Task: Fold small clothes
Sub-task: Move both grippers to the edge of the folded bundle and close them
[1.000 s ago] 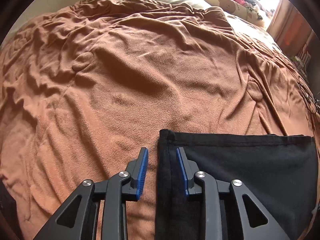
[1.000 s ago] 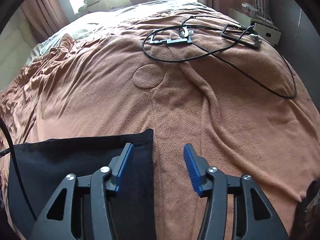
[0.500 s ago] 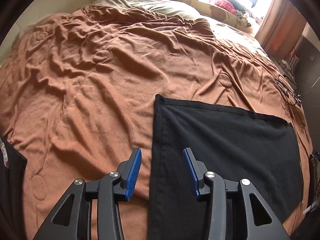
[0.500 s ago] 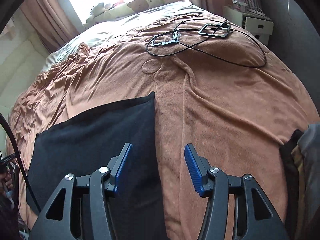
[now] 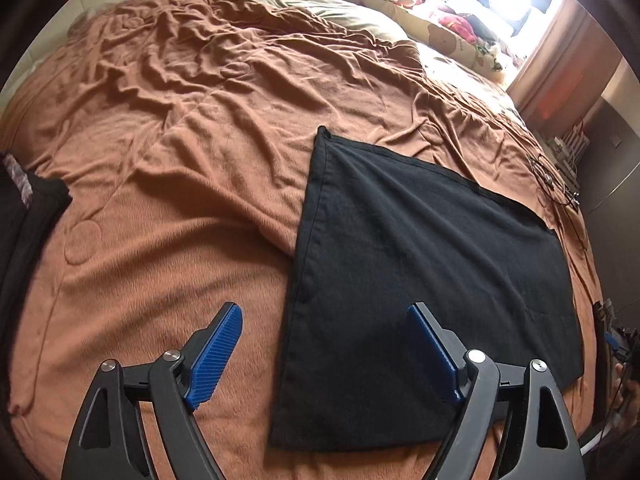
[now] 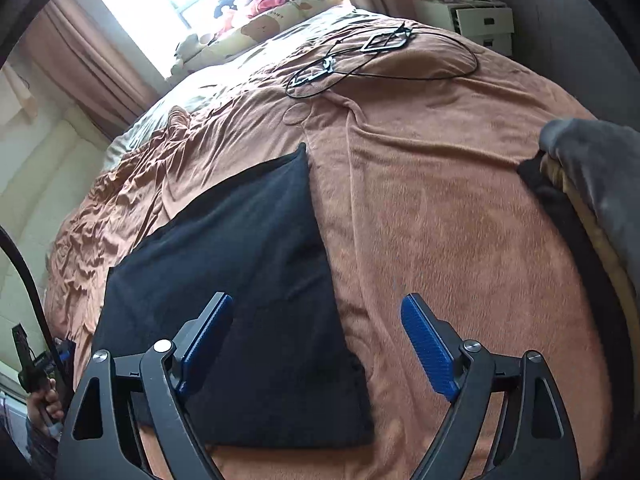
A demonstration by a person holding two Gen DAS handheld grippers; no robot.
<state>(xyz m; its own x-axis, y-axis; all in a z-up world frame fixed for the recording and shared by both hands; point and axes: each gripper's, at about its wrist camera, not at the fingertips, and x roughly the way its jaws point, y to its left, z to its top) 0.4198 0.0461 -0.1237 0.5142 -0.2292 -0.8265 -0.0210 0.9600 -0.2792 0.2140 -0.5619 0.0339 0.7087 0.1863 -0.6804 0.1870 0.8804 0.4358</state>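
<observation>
Black cloth, a folded rectangular garment (image 5: 420,280), is laid flat on the brown fleece blanket (image 5: 180,160) that covers the bed. Its edges are straight and its corners squared, and its surface is seen smooth apart from a slight ridge along the left hem in the left wrist view.

The left gripper (image 5: 324,348) is held above the near left part of the garment with its jaws spread wide; nothing is held between the blue pads (image 5: 216,352). One pad is seen over bare blanket, the other over the black cloth (whether either touches the fabric cannot be told).

The right gripper (image 6: 320,344) is likewise spread wide and empty. In its view the garment (image 6: 240,280) lies to the left, with its right edge running between the two fingers; the left finger is placed over the cloth and the right over the blanket (image 6: 440,220).

A pile of other clothes (image 6: 588,184), grey over tan and black, is seen at the right edge of the bed, well apart from the folded piece. A dark item (image 5: 24,208) is visible at the far left edge in the left wrist view. Black cables (image 6: 376,60) are coiled on the blanket far beyond the garment, near soft toys (image 6: 276,12) beneath the bright window.
</observation>
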